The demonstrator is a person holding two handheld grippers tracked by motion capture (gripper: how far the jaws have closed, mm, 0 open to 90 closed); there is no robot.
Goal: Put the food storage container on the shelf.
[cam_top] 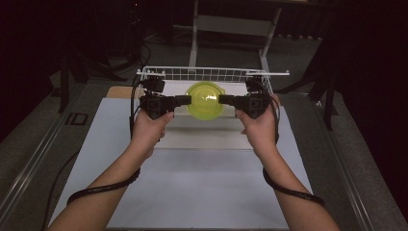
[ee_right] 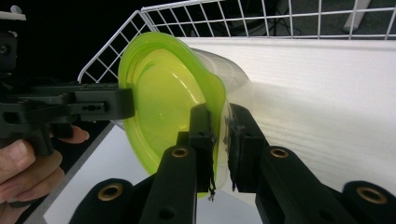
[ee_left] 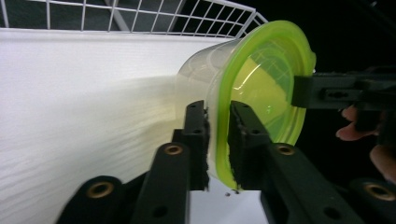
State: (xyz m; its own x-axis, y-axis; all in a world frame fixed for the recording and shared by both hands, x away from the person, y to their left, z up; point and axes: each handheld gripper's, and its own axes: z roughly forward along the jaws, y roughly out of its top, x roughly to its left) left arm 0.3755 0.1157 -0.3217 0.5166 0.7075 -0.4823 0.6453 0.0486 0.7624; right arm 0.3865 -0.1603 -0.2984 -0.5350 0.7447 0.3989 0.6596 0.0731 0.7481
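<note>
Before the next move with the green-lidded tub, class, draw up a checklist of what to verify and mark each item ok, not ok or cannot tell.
1. Left hand-held gripper clamped on the tub's rim: ok.
2. Right hand-held gripper clamped on the opposite rim: ok.
3. Green lid seated all round: cannot tell; its edge looks wavy in the right gripper view.
4. Tub held level between both grippers: ok in the high view.
5. Tub clear of the wire basket: ok, the wire stands behind it.
6. Tub contents: cannot tell.
</note>
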